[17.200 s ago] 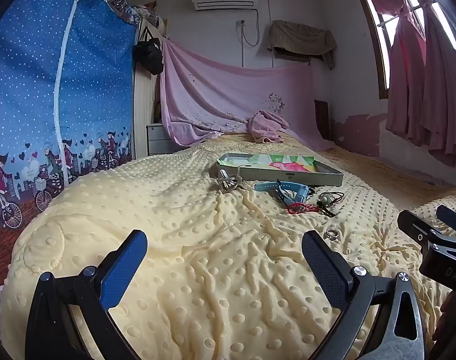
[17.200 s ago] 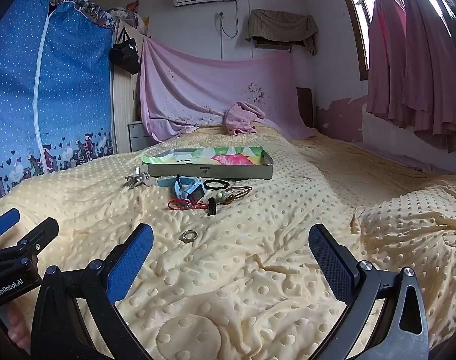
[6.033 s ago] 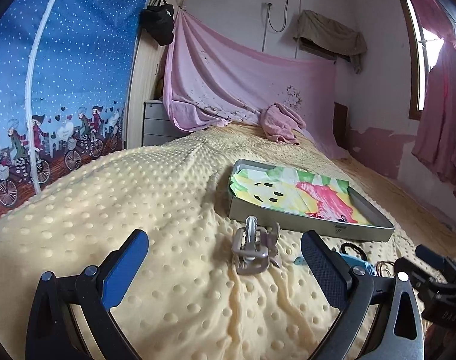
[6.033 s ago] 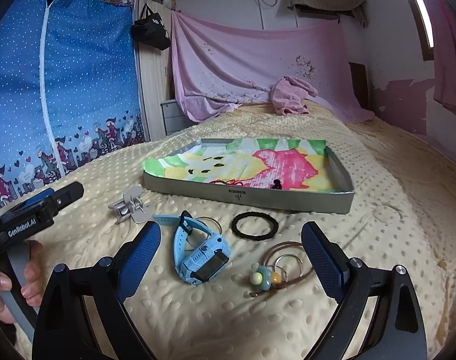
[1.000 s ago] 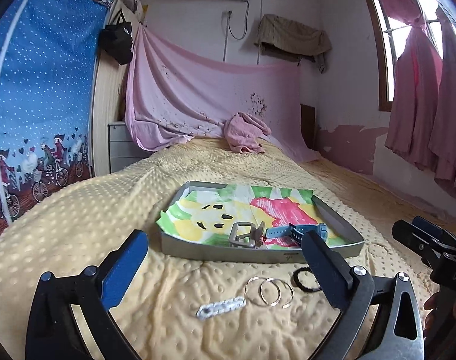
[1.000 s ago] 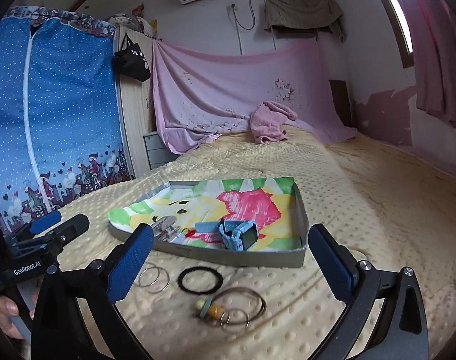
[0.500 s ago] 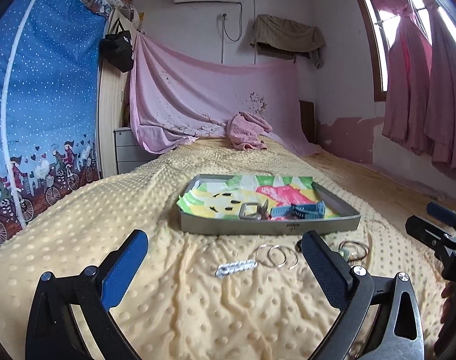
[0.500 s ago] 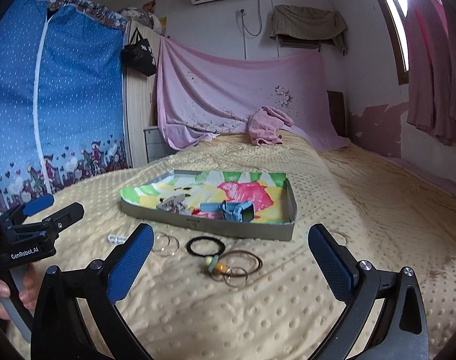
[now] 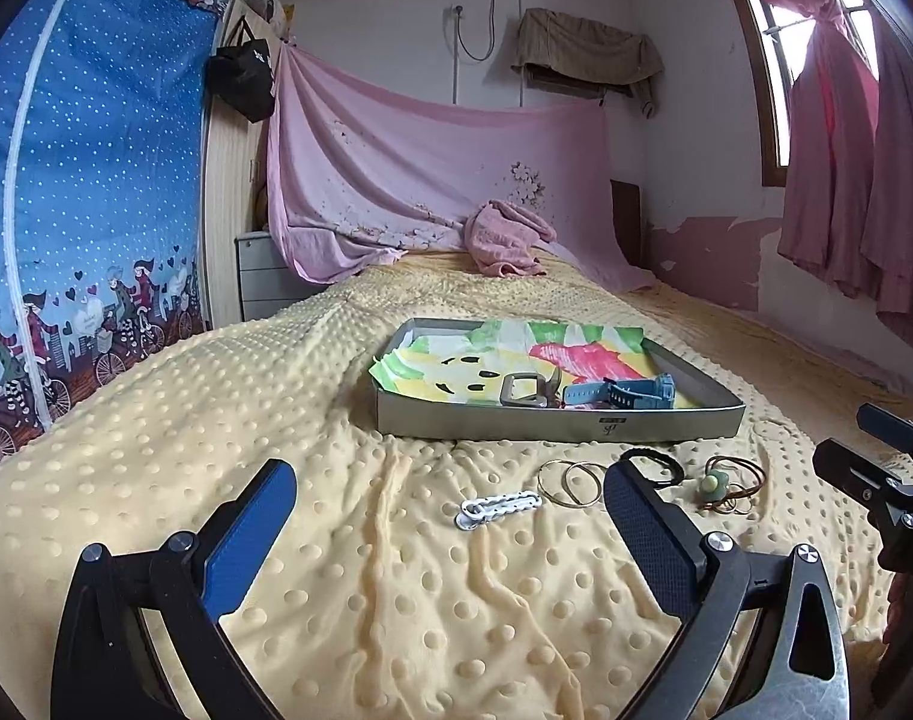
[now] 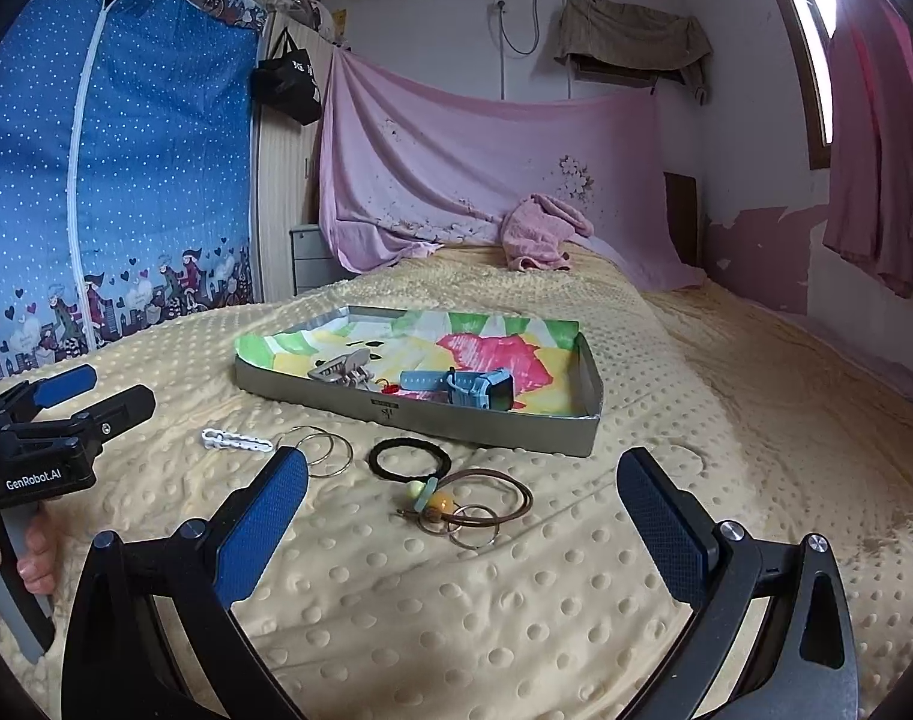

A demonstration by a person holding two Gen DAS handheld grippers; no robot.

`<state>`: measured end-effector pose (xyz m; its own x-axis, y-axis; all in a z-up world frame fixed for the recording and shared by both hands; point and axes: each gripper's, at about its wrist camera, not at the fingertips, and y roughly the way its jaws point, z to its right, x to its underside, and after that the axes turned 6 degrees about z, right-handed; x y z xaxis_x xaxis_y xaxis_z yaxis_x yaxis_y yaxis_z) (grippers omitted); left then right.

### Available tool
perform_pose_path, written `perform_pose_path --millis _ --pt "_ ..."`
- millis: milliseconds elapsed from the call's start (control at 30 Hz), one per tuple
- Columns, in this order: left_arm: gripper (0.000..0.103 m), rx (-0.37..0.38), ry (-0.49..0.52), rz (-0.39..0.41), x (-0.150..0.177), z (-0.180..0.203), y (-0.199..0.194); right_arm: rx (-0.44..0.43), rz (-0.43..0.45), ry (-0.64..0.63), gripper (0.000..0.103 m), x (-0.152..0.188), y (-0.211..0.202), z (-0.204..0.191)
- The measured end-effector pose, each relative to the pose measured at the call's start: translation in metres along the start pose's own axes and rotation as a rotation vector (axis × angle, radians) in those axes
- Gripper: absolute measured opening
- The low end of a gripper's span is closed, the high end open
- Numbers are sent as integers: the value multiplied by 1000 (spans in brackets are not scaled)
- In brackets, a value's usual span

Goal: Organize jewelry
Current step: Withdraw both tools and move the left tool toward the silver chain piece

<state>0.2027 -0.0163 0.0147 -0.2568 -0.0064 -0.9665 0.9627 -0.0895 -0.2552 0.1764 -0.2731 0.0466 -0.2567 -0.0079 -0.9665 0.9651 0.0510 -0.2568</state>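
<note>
I had both grippers pulled back over the near end of the bed, because from there each camera took in every loose piece at once. The left gripper was spread wide and carried nothing; the right gripper was likewise released and empty, so either could go for the next piece.

The tray sat flat on the blanket further up the bed, its drawn paper lining showing. In it lay the blue watch and the beige clip, close together near the front wall, with something small and red between them that I could not make out. I judged those as sorted.

Four pieces lay on the blanket just in front of the tray, strung in a row: the white clasp, the pair of thin hoops, the black hair tie, and the brown cord bracelet with beads. The clasp and hoops were nearest my left gripper, the bracelet nearest my right, which I took as the natural split of work. The hoops overlapped each other, so I expected them to need a low, careful pinch on the soft dimpled fabric.
</note>
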Motion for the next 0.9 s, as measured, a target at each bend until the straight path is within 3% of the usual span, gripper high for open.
perform_pose_path --millis 300,367,467,633,900 --pt "103 31 3 -29 1 -1 20 -27 -45 8 101 6 30 -3" --pt "101 45 4 -37 2 -1 25 -36 -60 7 91 9 36 -5" --pt "88 78 6 -86 4 1 37 -54 -97 11 71 14 48 -6" --pt "69 132 -16 -175 12 0 57 -95 -180 33 52 24 72 -7" --pt "52 177 -60 -280 24 -3 81 -139 -267 81 46 41 102 -10"
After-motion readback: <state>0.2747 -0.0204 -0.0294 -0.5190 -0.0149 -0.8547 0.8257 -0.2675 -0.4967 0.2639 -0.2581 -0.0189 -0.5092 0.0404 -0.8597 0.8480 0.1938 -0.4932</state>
